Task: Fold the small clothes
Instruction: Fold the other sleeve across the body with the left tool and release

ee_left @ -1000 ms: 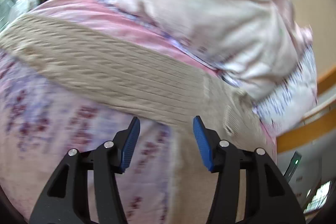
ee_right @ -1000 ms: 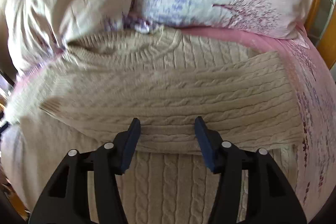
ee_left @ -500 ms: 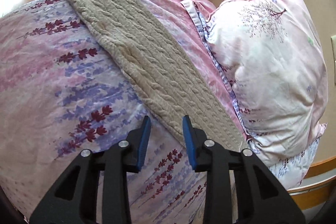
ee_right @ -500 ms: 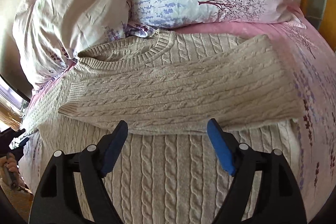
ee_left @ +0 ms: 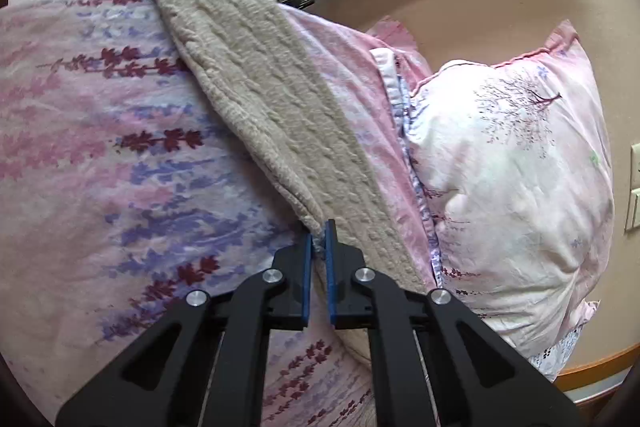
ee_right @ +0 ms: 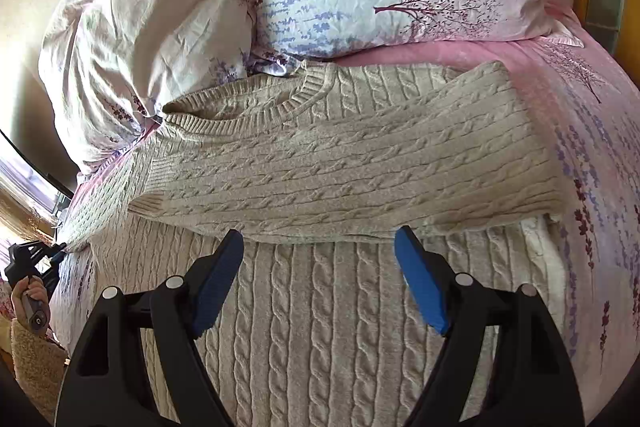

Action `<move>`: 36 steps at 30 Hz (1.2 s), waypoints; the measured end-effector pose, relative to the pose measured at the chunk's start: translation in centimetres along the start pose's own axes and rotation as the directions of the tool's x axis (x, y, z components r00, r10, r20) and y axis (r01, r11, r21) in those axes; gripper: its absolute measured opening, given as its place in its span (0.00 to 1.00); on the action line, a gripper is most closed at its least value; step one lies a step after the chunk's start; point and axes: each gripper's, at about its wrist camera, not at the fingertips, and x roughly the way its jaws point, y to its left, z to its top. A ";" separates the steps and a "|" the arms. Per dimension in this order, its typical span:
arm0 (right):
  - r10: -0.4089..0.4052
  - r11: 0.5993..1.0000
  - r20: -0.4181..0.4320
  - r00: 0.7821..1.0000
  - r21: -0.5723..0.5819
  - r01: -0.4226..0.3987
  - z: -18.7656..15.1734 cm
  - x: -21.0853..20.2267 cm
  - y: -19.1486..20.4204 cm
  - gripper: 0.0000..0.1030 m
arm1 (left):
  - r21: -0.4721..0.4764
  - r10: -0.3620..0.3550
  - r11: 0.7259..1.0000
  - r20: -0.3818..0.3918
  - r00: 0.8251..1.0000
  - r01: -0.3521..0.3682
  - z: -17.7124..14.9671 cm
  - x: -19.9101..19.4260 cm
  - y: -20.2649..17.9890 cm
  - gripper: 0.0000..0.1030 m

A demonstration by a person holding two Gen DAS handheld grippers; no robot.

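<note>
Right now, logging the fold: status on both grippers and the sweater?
Left gripper shut on beige cable-knit sweater sleeve edge. Right gripper open, hovering over sweater body. One sleeve already folded across chest. Nothing in the way.

A beige cable-knit sweater [ee_right: 340,163] with a ribbed round collar lies flat on the bed, neck toward the pillows, one sleeve folded straight across its chest, the other sleeve [ee_left: 272,115] stretched out sideways with its cuff end pinched between blue pads.
</note>
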 end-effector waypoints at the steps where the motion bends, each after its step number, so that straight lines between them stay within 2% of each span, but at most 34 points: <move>1: -0.001 1.000 0.004 1.000 0.002 0.001 0.0 -0.1 -0.2 0.77 | 0.033 -0.027 0.999 0.013 1.000 0.026 -0.4 -0.3 -1.2 0.05; 3: 0.000 1.000 0.012 1.000 0.003 0.000 0.0 -0.4 -0.6 0.77 | 0.088 -0.101 0.991 0.013 0.995 0.099 -1.3 -1.0 -3.6 0.05; 5: -0.003 1.000 0.020 1.000 0.011 0.003 0.0 -0.6 -1.2 0.77 | 0.137 -0.187 0.973 -0.020 0.982 0.188 -2.6 -1.4 -6.1 0.05; 7: -0.004 1.000 0.022 1.000 0.024 0.003 0.0 -0.6 -1.7 0.78 | 0.210 -0.252 0.943 -0.058 0.966 0.258 -4.8 -1.9 -9.1 0.05; 10: -0.002 0.999 0.023 1.000 0.039 0.001 -0.1 -0.6 -2.3 0.78 | 0.321 -0.321 0.877 -0.159 0.934 0.356 -9.4 -1.6 -13.7 0.05; 12: -0.002 0.999 0.023 1.000 0.044 0.001 -0.2 -0.6 -2.5 0.78 | 0.374 -0.347 0.828 -0.245 0.905 0.418 -13.1 -0.8 -16.2 0.05; 14: -0.002 0.999 0.021 1.000 0.046 0.001 -0.3 -0.5 -2.6 0.78 | 0.411 -0.343 0.787 -0.329 0.880 0.461 -17.1 0.6 -17.9 0.05; 16: -0.002 0.999 0.020 1.000 0.048 0.001 -0.4 -0.5 -2.7 0.78 | 0.444 -0.301 0.761 -0.404 0.864 0.473 -21.1 2.6 -18.7 0.05; 17: -0.002 0.999 0.019 1.000 0.050 0.001 -0.4 -0.5 -2.7 0.78 | 0.455 -0.266 0.759 -0.437 0.859 0.466 -23.1 4.0 -18.8 0.05; 19: -0.001 0.999 0.016 1.000 0.054 0.001 -0.5 -0.5 -2.8 0.78 | 0.457 -0.177 0.778 -0.500 0.848 0.432 -26.0 7.0 -18.0 0.06; 21: -0.001 0.999 0.015 1.000 0.054 0.000 -0.6 -0.6 -2.9 0.78 | 0.427 -0.105 0.813 -0.560 0.822 0.395 -27.8 9.6 -16.6 0.07; 23: -0.003 0.999 0.016 1.000 0.051 0.002 -0.7 -0.8 -3.0 0.78 | 0.399 -0.088 0.834 -0.586 0.806 0.381 -28.0 10.8 -15.3 0.10; 24: -0.005 0.999 0.019 1.000 0.051 0.004 -0.8 -1.0 -3.0 0.78 | 0.384 -0.098 0.840 -0.587 0.804 0.383 -27.7 10.8 -14.9 0.11; 25: -0.007 0.999 0.020 1.000 0.050 0.006 -0.8 -1.0 -3.0 0.78 | 0.372 -0.109 0.845 -0.583 0.805 0.384 -27.3 10.4 -14.6 0.14; 27: -0.006 0.999 0.022 1.000 0.052 0.005 -0.7 -1.0 -3.0 0.78 | 0.350 -0.131 0.861 -0.548 0.826 0.369 -25.5 9.5 -14.1 0.28; 30: 0.004 0.999 0.021 1.000 0.051 -0.005 -0.7 -1.0 -2.9 0.78 | 0.308 -0.155 0.891 -0.483 0.862 0.333 -22.8 8.9 -13.6 0.30; 32: 0.009 0.999 0.020 1.000 0.044 -0.010 -0.7 -0.9 -2.6 0.78 | 0.259 -0.171 0.912 -0.465 0.869 0.318 -21.5 8.8 -13.1 0.30; 34: 0.009 0.999 0.020 1.000 0.039 -0.010 -0.8 -0.9 -2.5 0.78 | 0.204 -0.193 0.929 -0.442 0.876 0.308 -20.6 8.8 -12.6 0.27; 36: 0.007 0.999 0.022 1.000 0.040 -0.008 -0.8 -1.0 -2.7 0.78 | 0.178 -0.218 0.933 -0.416 0.883 0.314 -20.2 8.7 -12.9 0.10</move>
